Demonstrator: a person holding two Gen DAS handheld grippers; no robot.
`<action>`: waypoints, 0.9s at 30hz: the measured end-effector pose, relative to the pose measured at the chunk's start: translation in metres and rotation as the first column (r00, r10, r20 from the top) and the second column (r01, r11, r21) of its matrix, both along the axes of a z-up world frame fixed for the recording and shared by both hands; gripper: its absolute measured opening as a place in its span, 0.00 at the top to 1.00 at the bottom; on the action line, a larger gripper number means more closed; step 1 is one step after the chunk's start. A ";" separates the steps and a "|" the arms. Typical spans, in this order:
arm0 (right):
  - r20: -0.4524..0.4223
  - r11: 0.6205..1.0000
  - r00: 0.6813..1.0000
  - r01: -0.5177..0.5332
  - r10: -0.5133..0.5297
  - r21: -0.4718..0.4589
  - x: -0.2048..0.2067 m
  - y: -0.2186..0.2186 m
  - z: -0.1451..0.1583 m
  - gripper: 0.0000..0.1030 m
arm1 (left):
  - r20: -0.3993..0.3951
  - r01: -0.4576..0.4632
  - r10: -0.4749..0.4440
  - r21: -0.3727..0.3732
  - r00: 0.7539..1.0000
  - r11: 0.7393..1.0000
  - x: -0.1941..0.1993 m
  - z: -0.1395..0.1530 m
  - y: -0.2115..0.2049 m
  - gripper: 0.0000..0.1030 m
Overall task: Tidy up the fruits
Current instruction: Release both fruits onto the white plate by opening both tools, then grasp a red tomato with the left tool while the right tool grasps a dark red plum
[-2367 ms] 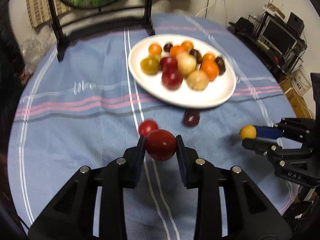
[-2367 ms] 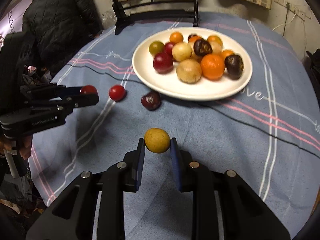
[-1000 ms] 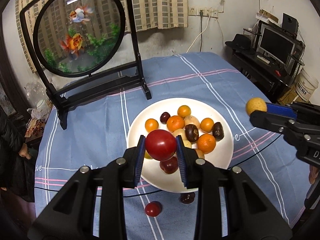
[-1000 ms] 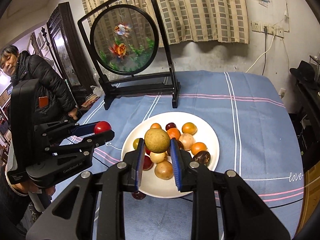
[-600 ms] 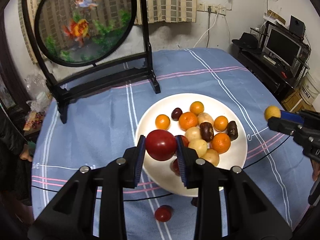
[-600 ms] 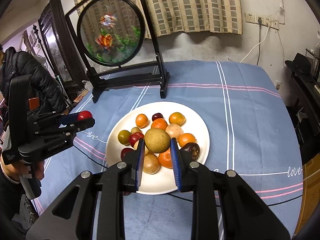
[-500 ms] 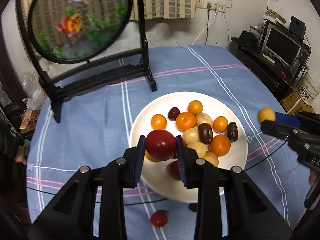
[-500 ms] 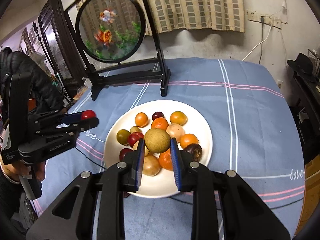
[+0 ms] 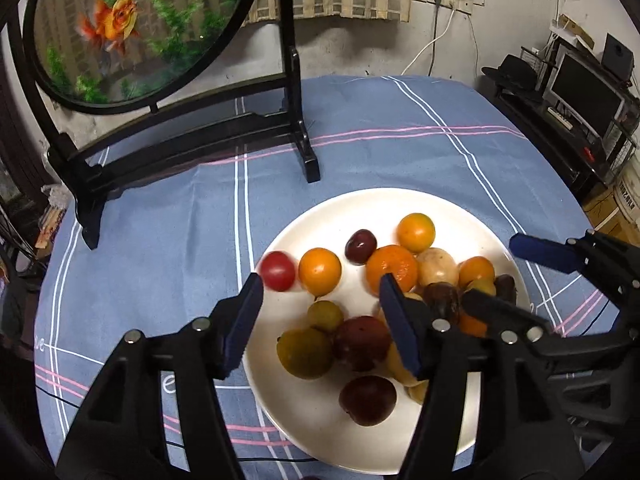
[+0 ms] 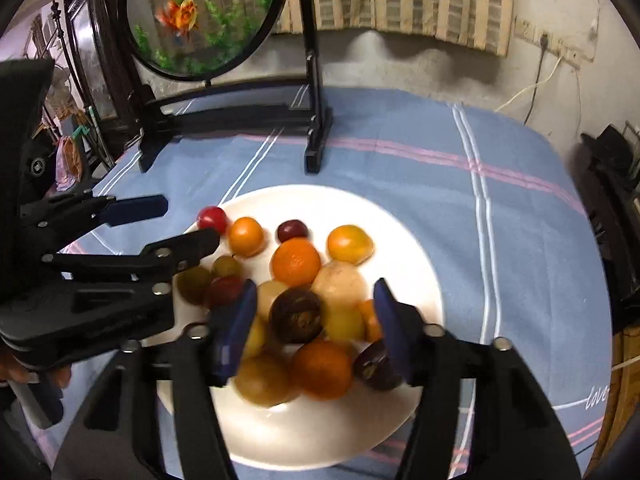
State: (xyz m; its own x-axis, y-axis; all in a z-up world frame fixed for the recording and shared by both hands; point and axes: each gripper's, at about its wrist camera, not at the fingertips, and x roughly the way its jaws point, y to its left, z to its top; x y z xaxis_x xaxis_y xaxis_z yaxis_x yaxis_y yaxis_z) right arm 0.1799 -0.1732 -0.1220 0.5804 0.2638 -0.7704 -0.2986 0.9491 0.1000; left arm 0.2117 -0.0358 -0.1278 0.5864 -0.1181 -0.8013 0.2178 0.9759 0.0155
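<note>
Both grippers hang over a white plate point(image 9: 400, 204) that stands on a blue striped tablecloth point(image 9: 168, 240). The left gripper point(image 9: 320, 320) has its jaws opening, and nothing is pressed between the blue pads; only the fruits lying on the plate are seen through the gap. A small red fruit point(image 9: 278, 271) sits at about ten o'clock on the plate, near the rim and just beyond the tip of the left finger, and it looks a little blurred. Beside it, toward the centre, lies a small orange point(image 9: 320, 272), and further to the right a dark plum point(image 9: 361, 247), a big orange point(image 9: 392, 270) and another orange fruit point(image 9: 416, 232) at about one o'clock. In front, near six o'clock, there are a green-yellow fruit point(image 9: 306, 354) and two dark red ones point(image 9: 362, 342). The right gripper point(image 10: 312, 320) also has its jaws opening and it grips nothing; a dark brown fruit point(image 10: 296, 314) and pale yellow fruits point(image 10: 340, 282) of the pile are seen between its fingers, below them. Whether the yellow fruit lies among these, the blur does not let one tell. In the right wrist view the left gripper comes in from nine o'clock, with a hand point(image 10: 24, 372) under it. At the back of the table, at about eleven o'clock, stands a round picture of goldfish point(image 9: 120, 20) in a black frame.
</note>
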 end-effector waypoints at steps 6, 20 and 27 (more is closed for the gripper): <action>0.078 0.999 0.997 -0.018 0.014 0.051 -0.027 -0.013 0.030 0.40 | 0.054 -0.052 0.054 -0.038 0.997 0.998 -0.008 0.021 0.029 0.37; -0.106 0.993 0.988 -0.110 0.114 0.045 -0.137 0.034 -0.042 0.37 | 0.042 -0.086 0.086 -0.006 0.995 0.996 -0.108 0.008 0.088 0.27; -0.151 0.996 0.986 -0.063 0.071 0.057 -0.117 0.059 -0.069 0.43 | -0.017 -0.103 0.103 0.007 0.995 0.995 -0.148 -0.014 0.108 0.27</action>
